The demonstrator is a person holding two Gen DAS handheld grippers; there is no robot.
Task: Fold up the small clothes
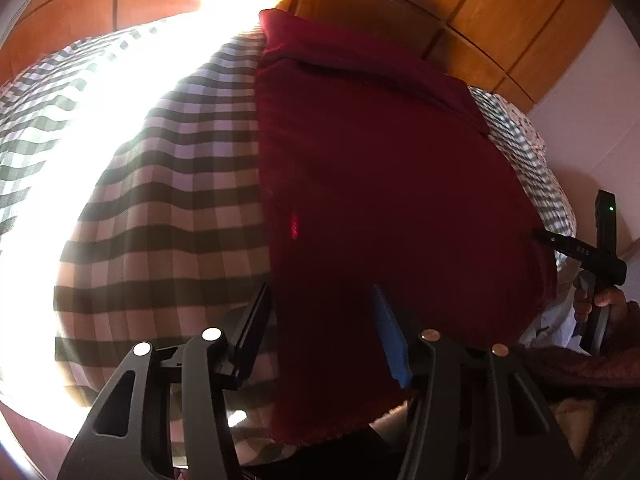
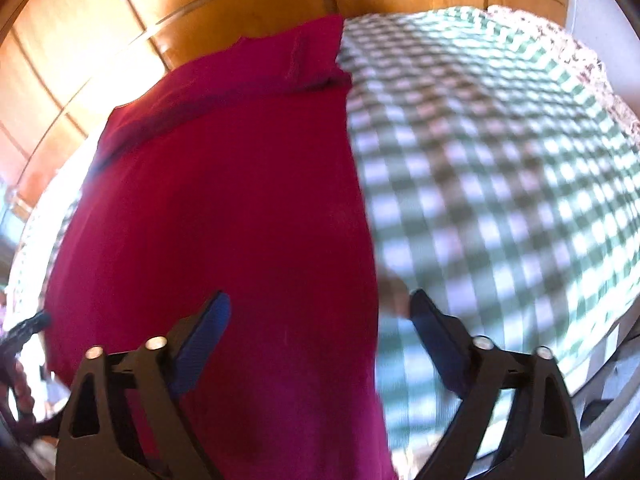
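Note:
A dark red garment [image 1: 380, 168] lies flat on a green-and-white checked cloth [image 1: 168, 208]; its far end is folded over into a band. It also shows in the right wrist view [image 2: 224, 208]. My left gripper [image 1: 320, 292] is open, just above the garment's near left edge, with nothing between the fingers. My right gripper [image 2: 320, 300] is open over the garment's near right edge, empty. The right gripper also shows in the left wrist view [image 1: 592, 252], at the garment's right side, held by a hand.
Wooden panelled cupboard doors [image 1: 500, 12] stand behind the surface. Strong sunlight [image 1: 120, 100] washes out the left part of the checked cloth. A patterned fabric edge [image 2: 592, 64] lies at the far right. A white wall [image 1: 592, 100] is on the right.

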